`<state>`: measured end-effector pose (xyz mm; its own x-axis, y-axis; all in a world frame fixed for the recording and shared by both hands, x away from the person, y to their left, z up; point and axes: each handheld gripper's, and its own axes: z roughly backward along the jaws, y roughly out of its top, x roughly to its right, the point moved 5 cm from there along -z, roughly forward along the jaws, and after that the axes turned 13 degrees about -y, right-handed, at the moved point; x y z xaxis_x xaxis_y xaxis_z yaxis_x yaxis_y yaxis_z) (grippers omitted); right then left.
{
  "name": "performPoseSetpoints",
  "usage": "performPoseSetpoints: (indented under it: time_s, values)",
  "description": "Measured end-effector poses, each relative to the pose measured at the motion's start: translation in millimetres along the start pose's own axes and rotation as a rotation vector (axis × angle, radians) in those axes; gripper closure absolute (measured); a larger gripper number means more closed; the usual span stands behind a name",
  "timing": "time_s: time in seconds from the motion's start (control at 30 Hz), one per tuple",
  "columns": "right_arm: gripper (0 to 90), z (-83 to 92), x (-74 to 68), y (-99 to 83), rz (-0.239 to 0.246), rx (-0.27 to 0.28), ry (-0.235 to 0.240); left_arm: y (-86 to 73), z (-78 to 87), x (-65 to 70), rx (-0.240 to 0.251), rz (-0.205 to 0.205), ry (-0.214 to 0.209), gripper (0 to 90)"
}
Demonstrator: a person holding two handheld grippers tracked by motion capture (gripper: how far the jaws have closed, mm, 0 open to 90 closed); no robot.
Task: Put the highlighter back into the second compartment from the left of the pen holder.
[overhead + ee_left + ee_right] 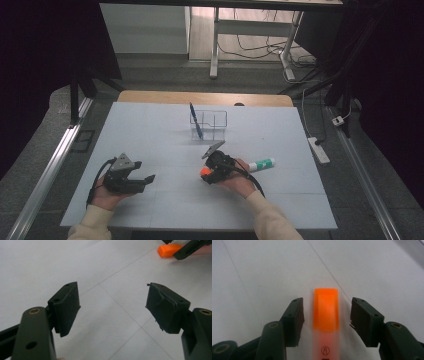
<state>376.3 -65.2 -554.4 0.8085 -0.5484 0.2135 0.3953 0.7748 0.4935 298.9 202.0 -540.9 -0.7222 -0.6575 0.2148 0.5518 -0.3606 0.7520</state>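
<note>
High view: two tongs, left (150, 178), right (204, 176); one orange highlighter (204, 171).

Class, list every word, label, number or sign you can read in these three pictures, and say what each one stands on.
No readable words or numbers.
Orange highlighter: a small round symbol on its pale barrel, with a dark mark below cut off by the frame edge; neither reads as text.
Green and white marker: any print is too small to read.
Blue pen in the clear organiser: no legible marking.
</note>
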Motion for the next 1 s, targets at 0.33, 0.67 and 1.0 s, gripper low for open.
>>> performPoseSetpoints:
  time_s: [0.33,0.67,1.0]
  values:
    - [66.4,-0.6,-4.0,1.9,0.03,-0.017,-0.003,-0.4,-0.6,0.2,-0.003,0.001,-0.001,26.7]
    - [67.1,1.2,-4.9,1.5,0.043,-0.005,0.009,-0.6,-0.6,-0.1,-0.006,-0.001,-0.005,26.7]
    - [67.1,17.0,-0.9,7.1,0.036,0.085,-0.007,-0.7,-0.3,-0.7,-0.006,0.001,-0.004,26.8]
